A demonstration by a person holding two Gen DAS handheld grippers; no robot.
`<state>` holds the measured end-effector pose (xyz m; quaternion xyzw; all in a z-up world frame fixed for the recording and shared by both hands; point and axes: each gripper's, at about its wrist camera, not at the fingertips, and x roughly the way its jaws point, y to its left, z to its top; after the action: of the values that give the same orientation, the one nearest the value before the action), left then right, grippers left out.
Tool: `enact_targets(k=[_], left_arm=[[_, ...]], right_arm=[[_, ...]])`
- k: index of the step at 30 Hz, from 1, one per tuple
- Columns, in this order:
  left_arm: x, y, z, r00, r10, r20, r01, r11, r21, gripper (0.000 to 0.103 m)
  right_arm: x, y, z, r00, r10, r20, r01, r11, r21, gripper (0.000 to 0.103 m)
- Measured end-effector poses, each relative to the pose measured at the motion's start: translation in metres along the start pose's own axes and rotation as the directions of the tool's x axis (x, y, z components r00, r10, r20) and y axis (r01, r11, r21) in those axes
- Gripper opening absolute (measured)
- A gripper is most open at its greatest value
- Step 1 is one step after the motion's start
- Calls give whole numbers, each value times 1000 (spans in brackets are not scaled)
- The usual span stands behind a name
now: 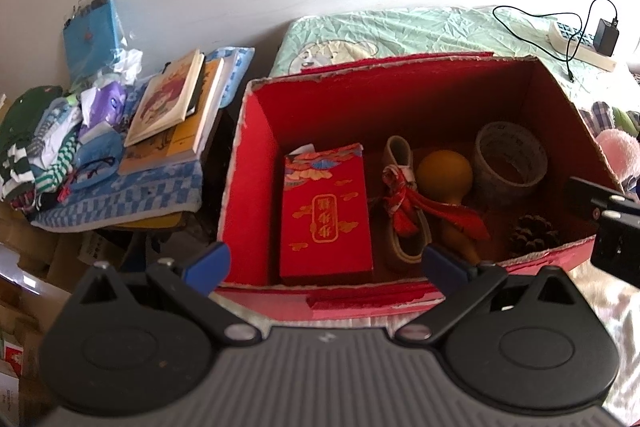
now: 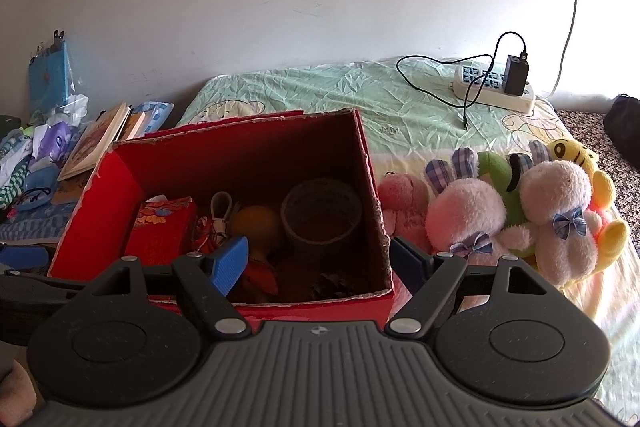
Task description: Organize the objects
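Red cardboard box (image 1: 256, 187) on the bed, top open, rim torn and ragged along the far and right edges. Inside, left to right: red packet (image 1: 326, 215) against the left wall, small shoe with red ribbon (image 1: 400, 203), yellow gourd (image 1: 444, 173), tape roll (image 1: 510, 163) near the right wall, pine cone (image 1: 534, 237) at the near right corner. Bare floor toward the dark back wall.

Left gripper (image 1: 326, 263) over the near rim, fingers spread wide, nothing held. Right gripper (image 2: 320, 261) likewise wide and empty, straddling the near right corner.

Plush toys (image 2: 520, 215) just beside the right wall; books (image 1: 172, 103) and clutter left; power strip (image 2: 494, 89) well behind.
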<state>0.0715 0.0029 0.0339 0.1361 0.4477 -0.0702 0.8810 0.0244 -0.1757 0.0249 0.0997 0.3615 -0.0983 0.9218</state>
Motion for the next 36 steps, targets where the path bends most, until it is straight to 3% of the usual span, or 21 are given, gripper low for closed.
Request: enact_targets(k=[36], left_arm=[[20,-3,5,999,10,-48,-10,1000,5,102]], right_arm=[[20,0,5,1000,4,-28,-4,1000,-12,83]])
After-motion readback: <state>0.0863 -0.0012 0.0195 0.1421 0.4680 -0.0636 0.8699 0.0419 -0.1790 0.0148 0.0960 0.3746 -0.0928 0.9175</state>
